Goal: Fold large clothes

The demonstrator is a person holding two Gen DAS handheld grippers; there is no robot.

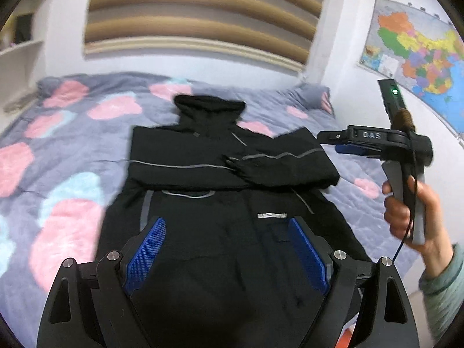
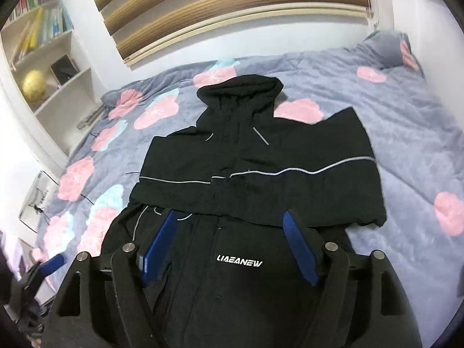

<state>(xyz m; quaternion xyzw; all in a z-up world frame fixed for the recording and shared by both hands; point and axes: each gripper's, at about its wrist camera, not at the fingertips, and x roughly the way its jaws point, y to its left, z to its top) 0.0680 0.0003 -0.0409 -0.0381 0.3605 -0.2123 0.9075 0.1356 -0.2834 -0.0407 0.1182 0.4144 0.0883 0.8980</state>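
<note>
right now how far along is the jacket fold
Done: both sleeves are folded across the chest of the jacket, which lies flat on the bed with its hood at the far end. In hand: nothing; the left gripper and right gripper are both open above the lower body. Left: folding the body up into a compact bundle.

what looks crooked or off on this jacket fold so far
The black jacket has both sleeves folded across its chest, but the band is uneven: the right end juts past the body and sits higher at its far corner, and the grey stripes do not line up at the centre. Both grippers hover open, holding nothing.
</note>
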